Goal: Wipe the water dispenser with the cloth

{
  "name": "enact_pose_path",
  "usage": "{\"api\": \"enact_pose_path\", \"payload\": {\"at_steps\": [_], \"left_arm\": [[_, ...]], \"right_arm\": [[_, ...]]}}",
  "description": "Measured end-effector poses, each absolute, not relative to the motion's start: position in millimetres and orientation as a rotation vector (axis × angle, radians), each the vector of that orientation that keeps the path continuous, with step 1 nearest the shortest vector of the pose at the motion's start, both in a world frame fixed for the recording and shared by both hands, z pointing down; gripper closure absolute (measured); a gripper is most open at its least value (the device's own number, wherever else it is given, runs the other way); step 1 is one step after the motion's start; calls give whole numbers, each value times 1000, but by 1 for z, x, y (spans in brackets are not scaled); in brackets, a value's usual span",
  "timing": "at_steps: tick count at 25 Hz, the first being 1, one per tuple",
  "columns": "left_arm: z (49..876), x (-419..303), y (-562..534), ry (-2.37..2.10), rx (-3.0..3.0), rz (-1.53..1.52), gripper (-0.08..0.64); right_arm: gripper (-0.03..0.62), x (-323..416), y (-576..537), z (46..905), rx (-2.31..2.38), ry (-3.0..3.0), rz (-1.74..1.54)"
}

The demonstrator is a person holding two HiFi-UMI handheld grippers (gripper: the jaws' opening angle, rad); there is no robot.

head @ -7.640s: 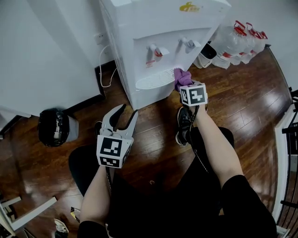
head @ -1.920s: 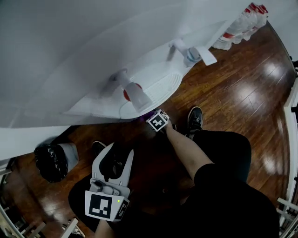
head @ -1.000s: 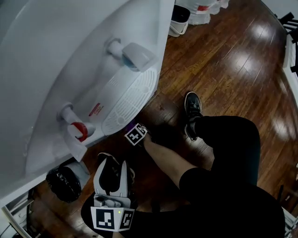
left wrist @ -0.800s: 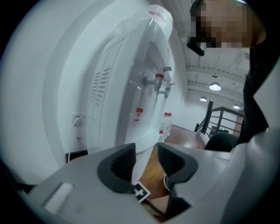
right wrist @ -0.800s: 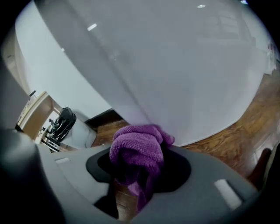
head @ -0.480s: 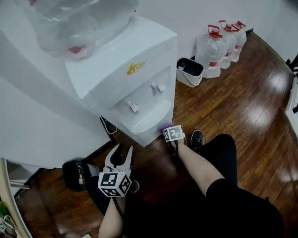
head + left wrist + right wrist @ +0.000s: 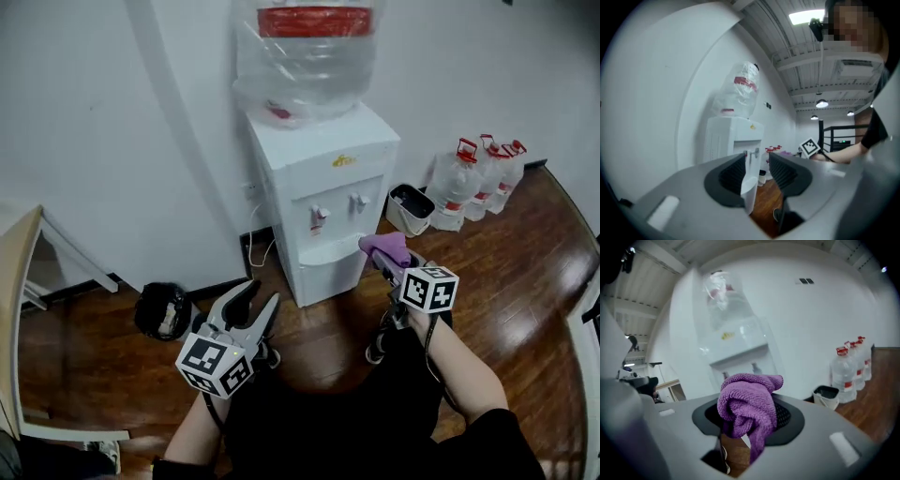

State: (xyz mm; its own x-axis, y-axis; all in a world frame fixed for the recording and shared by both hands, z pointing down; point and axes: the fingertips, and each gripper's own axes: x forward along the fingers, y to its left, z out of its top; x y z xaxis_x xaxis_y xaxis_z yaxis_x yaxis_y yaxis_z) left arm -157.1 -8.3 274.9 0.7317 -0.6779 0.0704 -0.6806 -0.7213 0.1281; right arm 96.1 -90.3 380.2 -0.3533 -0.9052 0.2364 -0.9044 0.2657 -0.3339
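Note:
The white water dispenser (image 7: pixel 323 178) stands against the wall with a clear bottle (image 7: pixel 305 47) on top. A red tap (image 7: pixel 317 215) and a second tap (image 7: pixel 358 201) sit above its drip tray (image 7: pixel 328 251). My right gripper (image 7: pixel 392 261) is shut on a bunched purple cloth (image 7: pixel 386 246), held just right of the tray and, as far as I can tell, off it. The cloth (image 7: pixel 747 406) fills the right gripper (image 7: pixel 749 416) in its own view, the dispenser (image 7: pixel 740 350) behind. My left gripper (image 7: pixel 263 292) hangs lower left, open and empty; the dispenser (image 7: pixel 729 136) shows past the left gripper (image 7: pixel 757 159).
A black bin (image 7: pixel 162 310) sits on the wood floor left of the dispenser. A white bin (image 7: pixel 409 207) and several water jugs (image 7: pixel 478 178) stand to its right. A cable (image 7: pixel 262 248) hangs by the wall. A pale table edge (image 7: pixel 23 272) is at far left.
The head view has drawn back and levelled, so the whole dispenser now shows. The right gripper with the cloth has risen from the dispenser's foot to beside the tray. The left gripper stays low.

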Motion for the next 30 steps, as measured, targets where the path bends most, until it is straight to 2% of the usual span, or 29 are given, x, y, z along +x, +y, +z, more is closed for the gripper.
{"api": "enact_pose_path", "payload": {"at_steps": [4,10,12,15,20,24,25,30], "left_arm": [[247,-163,24,-1018,2828,-35,380],[227,-146,5,-814,2849,-104,372],[212,-134,-9,-688,2856,-138,362],[195,-109,-17,-367,2785,-129,306],[208,-80,-13,-27,2673,95,218],[200,-72,2,191,2645,114,221],[195,-73,3,224,2659,107,242],[185,-82,12,389,2811,152,243]], "right_arm": [[397,38,-47,296,-1570,2633,-340],[397,-15,-50,276,-1436,2775,-158],[397,-31,-56,267,-1379,2857,3],[397,-64,-48,246,-1249,3002,481],[397,-91,-22,233,-1087,3052,1162],[397,-113,-1,220,-852,2877,1820],[397,-117,2,217,-810,2807,1965],[403,-129,13,209,-552,2550,2352]]}}
